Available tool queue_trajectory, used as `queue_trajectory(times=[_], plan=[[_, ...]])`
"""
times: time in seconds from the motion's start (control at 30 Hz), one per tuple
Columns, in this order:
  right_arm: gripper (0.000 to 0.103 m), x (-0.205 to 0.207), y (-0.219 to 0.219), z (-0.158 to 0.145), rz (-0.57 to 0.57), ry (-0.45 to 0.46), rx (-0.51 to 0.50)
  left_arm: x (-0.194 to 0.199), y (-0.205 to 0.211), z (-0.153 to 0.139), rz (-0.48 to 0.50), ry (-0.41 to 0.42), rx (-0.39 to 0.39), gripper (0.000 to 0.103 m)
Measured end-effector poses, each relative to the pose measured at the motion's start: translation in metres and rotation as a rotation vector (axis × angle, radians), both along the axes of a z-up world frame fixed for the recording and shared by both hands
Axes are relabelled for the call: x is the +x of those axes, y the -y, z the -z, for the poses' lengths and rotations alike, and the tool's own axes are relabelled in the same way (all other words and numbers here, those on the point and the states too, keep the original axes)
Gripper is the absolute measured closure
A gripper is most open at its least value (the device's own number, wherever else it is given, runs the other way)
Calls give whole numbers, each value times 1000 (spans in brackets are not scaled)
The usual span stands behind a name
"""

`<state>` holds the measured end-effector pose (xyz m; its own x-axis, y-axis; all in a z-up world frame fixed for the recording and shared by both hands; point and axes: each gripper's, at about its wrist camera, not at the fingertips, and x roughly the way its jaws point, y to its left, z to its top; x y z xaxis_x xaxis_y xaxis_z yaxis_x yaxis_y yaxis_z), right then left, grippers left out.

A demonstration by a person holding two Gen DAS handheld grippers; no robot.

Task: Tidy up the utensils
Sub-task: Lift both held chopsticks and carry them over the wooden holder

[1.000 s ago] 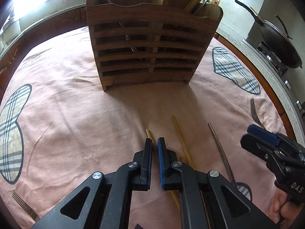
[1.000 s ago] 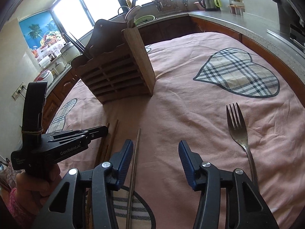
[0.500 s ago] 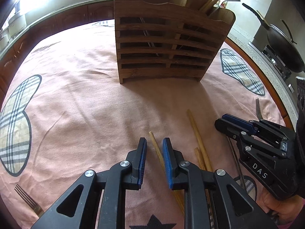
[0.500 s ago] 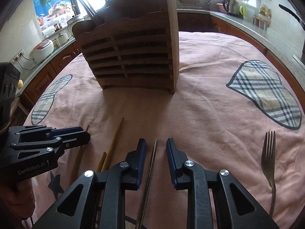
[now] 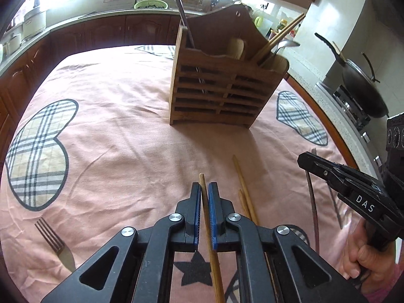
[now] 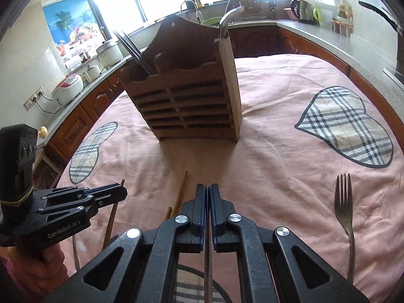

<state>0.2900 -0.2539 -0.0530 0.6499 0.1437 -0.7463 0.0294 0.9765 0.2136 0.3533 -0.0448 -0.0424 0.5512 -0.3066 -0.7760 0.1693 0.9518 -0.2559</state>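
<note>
Left wrist view: I am now clamping my left gripper (image 5: 204, 189) on a wooden chopstick (image 5: 212, 242); the pads are pressing its shaft and its tip is poking out just past them; a second ago these jaws were straddling that stick as it lay on the pink cloth (image 5: 113, 139), and half a second ago they were standing slightly wider around it; so the grasp is made, and the stick is looking clear of the cloth, though I cannot be sure. Two more wooden chopsticks (image 5: 243, 189) are lying just to the right on the cloth; a fork (image 5: 54, 242) is lying at lower left; the wooden holder (image 5: 222, 93) is standing ahead, looking farther off and turned compared with a second ago, with utensils already in it. The right gripper (image 5: 306, 159) is showing at the right edge, a thin dark chopstick (image 5: 313, 202) hanging under it.

Right wrist view: I am pinching that dark chopstick (image 6: 207, 252) between shut pads; a second ago these jaws were wide apart over it, half a second ago half closed; so both hands are now loaded, and I judge the next step is carrying each stick to the holder (image 6: 186, 106). A second fork (image 6: 344, 214) is waiting on the cloth at right; the left gripper (image 6: 121, 192) is showing at left with its stick.
</note>
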Motion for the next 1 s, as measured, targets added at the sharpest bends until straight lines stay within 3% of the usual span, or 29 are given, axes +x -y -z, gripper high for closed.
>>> queue_trajectory(times=[0.23, 0.5, 1.0], plan=[[100, -25, -1, -45, 4, 105, 9, -49, -23, -51, -19, 96, -57, 99], [100, -46, -1, -77, 22, 187, -1, -94, -43, -86, -39, 174, -82, 99], [100, -74, 0, -116, 47, 294, -26, -129, -67, -116, -90, 261, -114, 99]])
